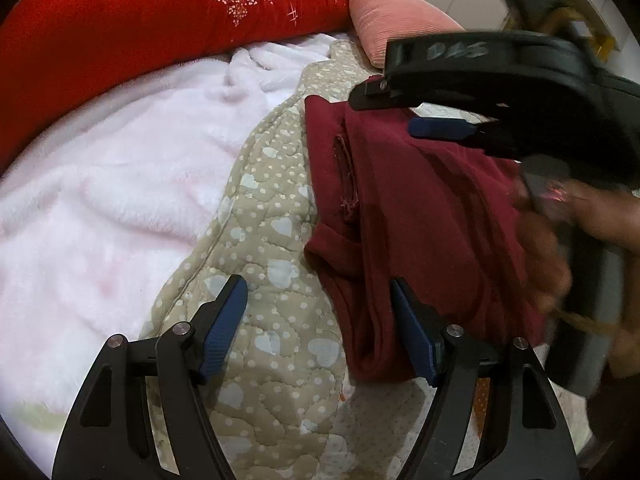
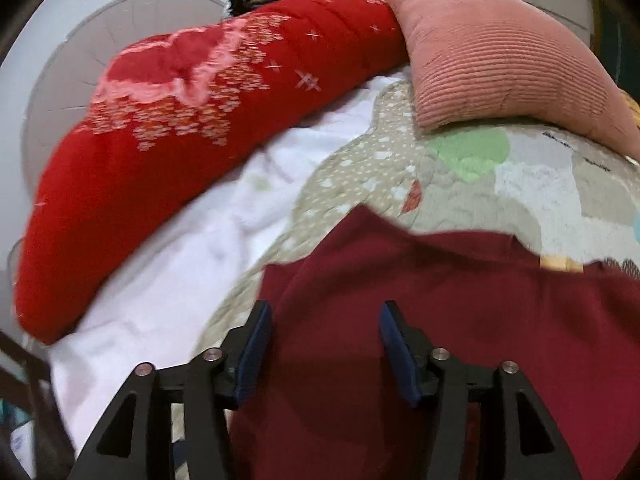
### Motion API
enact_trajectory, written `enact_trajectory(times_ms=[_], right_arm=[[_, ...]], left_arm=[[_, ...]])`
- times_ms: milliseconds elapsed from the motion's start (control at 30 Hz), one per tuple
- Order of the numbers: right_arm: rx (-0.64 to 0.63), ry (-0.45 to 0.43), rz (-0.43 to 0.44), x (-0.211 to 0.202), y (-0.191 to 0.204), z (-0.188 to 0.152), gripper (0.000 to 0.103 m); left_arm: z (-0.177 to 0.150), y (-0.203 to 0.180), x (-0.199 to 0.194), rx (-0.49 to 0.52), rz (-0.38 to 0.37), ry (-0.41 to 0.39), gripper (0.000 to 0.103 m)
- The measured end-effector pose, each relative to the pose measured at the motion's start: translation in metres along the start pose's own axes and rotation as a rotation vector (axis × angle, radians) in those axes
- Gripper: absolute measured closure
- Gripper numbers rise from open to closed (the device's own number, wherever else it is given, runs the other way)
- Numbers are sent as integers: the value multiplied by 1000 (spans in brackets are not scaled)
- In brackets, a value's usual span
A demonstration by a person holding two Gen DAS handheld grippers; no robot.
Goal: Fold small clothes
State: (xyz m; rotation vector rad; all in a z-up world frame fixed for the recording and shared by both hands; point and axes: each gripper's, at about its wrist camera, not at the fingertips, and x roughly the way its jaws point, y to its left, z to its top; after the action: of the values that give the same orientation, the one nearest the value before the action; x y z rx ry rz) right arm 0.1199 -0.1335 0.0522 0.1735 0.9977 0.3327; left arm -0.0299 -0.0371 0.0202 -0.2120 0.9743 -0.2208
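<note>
You're mid-fold on the maroon garment (image 1: 420, 208) — it lies partly folded on the quilted bedspread (image 1: 272, 320), centre-right of the left wrist frame, with a doubled edge down its left side. Your left tool (image 1: 320, 328) hangs wide open, holding nothing, one pad (image 1: 412, 332) over the garment's lower edge. Your right tool (image 2: 326, 354) is also open and empty, hovering over the cloth at the bottom of its own frame. I'd guess the next move calls for pinching an edge or corner cleanly and carrying it across. The left view shows the right tool from outside, upper right, plus your blurred hand (image 1: 560, 240); the right view alone shows the pink corduroy pillow (image 2: 500, 64) whole.
</note>
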Motion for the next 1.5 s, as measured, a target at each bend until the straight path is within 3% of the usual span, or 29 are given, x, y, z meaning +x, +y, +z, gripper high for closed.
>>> enact_trajectory(times_ms=[67, 200, 333, 567, 833, 900, 933, 967, 1067, 1167, 1300, 1500], right_arm=[[-14, 17, 20, -7, 8, -5, 26], [-20, 72, 16, 1, 21, -8, 26], [-66, 108, -45, 20, 34, -11, 23], [-180, 119, -163, 46, 48, -14, 17], [-215, 104, -179, 45, 47, -19, 17], [-225, 98, -187, 44, 48, -20, 26], [-226, 87, -205, 42, 48, -21, 39], [-221, 74, -209, 39, 45, -21, 43], [-217, 60, -177, 32, 42, -22, 57], [-180, 53, -106, 22, 33, -19, 71], [-68, 43, 6, 9, 13, -13, 75], [-22, 35, 64, 7, 5, -15, 76]], left_arm=[[1, 1, 0, -9, -6, 0, 29], [-1, 6, -1, -32, -22, -1, 29], [-2, 5, -1, -28, -21, -2, 29], [-1, 10, -1, -36, -30, -3, 28], [-2, 11, -1, -34, -29, -4, 28], [-1, 10, -1, -33, -29, -4, 28], [-1, 10, -1, -34, -30, -4, 27], [-1, 10, -1, -34, -30, -4, 27], [1, 11, -3, -33, -42, -10, 27], [2, 15, -7, -57, -106, -32, 27], [3, 18, -10, -84, -159, -48, 27], [5, 3, 0, -39, -129, -60, 27]])
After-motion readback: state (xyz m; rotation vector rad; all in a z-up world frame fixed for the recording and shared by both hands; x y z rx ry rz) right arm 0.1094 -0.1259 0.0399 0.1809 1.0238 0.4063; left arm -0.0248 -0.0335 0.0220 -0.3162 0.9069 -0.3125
